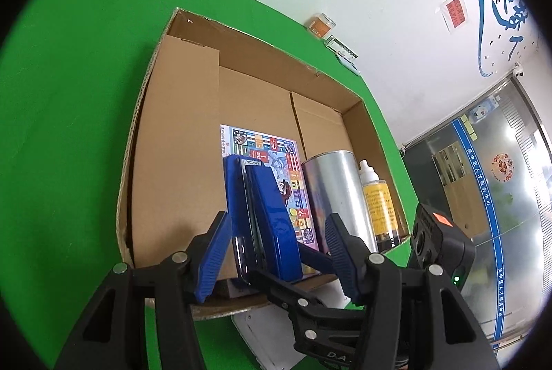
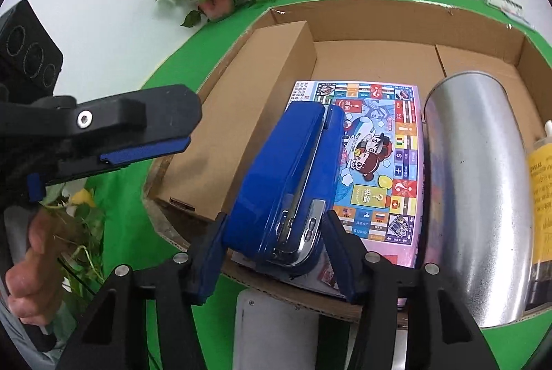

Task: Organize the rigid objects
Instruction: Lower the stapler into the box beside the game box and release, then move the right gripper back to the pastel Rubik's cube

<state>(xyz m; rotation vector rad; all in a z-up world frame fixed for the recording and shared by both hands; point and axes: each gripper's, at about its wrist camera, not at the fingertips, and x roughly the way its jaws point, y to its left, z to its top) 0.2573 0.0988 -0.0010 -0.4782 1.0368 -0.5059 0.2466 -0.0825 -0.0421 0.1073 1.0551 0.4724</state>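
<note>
Nearest me is the blue stapler (image 2: 286, 187), its chrome-tipped end sitting between the pads of my right gripper (image 2: 274, 252), which close on both its flanks, so I judge that I am gripping it. It lies lengthwise on the colourful board-game box (image 2: 383, 163) inside the open cardboard tray (image 2: 396, 21), with a plain brown carton (image 2: 241, 114) to its left and the silver can (image 2: 483, 183) just beside the game box on the right; a yellow-labelled bottle (image 2: 541, 176) stands beyond the can. My left gripper (image 1: 276, 252) hangs over the same end of the stapler with its pads spread apart, touching nothing that I can see. The stapler's shell is glossy and tapers, so a shallow grip near the end could let it pivot or slip out. If I swing it right, it may knock the can, which looks ready to roll. My two grippers are close together here, and they could collide.
</note>
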